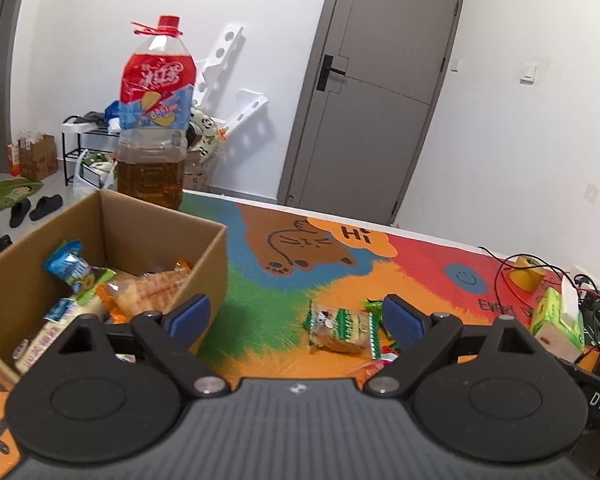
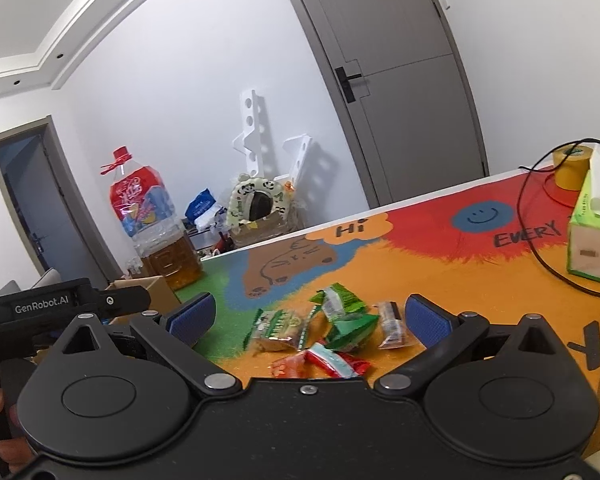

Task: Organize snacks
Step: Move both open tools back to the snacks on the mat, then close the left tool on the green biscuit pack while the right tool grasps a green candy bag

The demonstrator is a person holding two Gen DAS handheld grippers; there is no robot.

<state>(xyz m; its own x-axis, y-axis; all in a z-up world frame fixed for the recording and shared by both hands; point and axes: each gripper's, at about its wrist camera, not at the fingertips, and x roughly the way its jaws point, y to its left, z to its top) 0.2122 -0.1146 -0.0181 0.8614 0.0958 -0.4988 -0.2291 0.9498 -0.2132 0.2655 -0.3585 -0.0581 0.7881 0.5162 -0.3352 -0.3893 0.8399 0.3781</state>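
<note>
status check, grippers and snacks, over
Left gripper open, empty; right gripper open, empty. Loose snacks on mat, some already in cardboard box. Nothing blocking.

A: What lies ahead of the right gripper [image 2: 308, 320]?
B: A table [image 2: 440, 280] under a bright cartoon mat, with a cluster of snack packets [image 2: 320, 336] lying between its spread fingers.
A: And beside it?
B: Cardboard box [image 1: 148, 240] to its left, big tea bottle [image 2: 156, 224] beyond that; tissue box [image 2: 592, 240] and yellow tape roll [image 2: 571, 168] to its right.
</note>
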